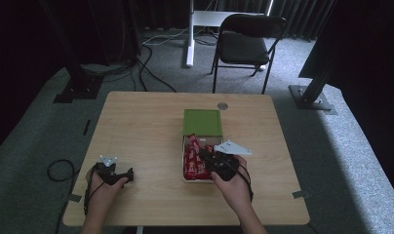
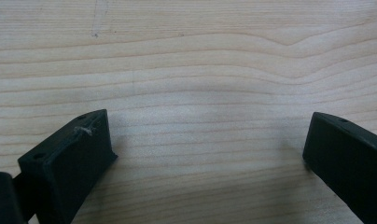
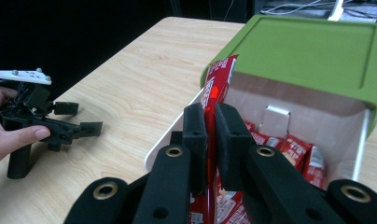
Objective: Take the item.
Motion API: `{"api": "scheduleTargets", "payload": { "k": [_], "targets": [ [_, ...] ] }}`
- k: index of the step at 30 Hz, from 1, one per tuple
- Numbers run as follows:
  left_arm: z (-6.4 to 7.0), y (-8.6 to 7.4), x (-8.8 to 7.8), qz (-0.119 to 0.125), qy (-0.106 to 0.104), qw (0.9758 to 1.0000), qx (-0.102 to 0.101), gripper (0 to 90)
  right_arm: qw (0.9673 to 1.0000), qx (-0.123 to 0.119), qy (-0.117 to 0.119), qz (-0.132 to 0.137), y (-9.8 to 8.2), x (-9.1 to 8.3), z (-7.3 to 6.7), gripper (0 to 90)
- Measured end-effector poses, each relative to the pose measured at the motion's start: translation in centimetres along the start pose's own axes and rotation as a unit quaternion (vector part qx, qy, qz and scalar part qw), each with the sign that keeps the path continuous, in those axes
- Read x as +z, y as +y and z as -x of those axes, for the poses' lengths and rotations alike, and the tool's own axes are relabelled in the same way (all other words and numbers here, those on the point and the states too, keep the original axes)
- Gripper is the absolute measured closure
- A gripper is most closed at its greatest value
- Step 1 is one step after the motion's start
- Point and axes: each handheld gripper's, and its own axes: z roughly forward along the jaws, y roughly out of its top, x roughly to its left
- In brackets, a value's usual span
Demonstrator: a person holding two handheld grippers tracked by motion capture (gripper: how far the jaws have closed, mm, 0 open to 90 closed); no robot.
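Wooden table, white box with green lid pushed back, red packets inside, right gripper clamped on one upright red packet above box, left gripper spread, empty.

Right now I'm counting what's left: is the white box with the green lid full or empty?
Partly full: red packets lie inside the white box, and the right tongs pinch one.

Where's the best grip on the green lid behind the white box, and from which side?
Probably the green lid by its far edge or a side rim, from above: it lies flat on the table, near edge against the white box, other sides free.
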Motion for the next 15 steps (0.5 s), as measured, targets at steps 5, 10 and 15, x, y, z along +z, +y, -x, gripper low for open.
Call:
{"api": "scheduleTargets", "payload": {
  "k": [5,10,15],
  "targets": [
    [0.0,0.0,0.0,0.0,0.0,1.0,0.0,1.9,0.9999,0.001,-0.001,0.01,0.7,-0.4,0.4,83.4],
    [0.0,0.0,0.0,0.0,0.0,1.0,0.0,2.0,0.9998,0.0,-0.006,0.02,1.3,-0.7,0.9,83.4],
    [0.0,0.0,0.0,0.001,0.0,1.0,0.0,2.0,0.9995,0.001,-0.011,0.03,1.6,-0.9,1.3,83.4]
  ]
}}
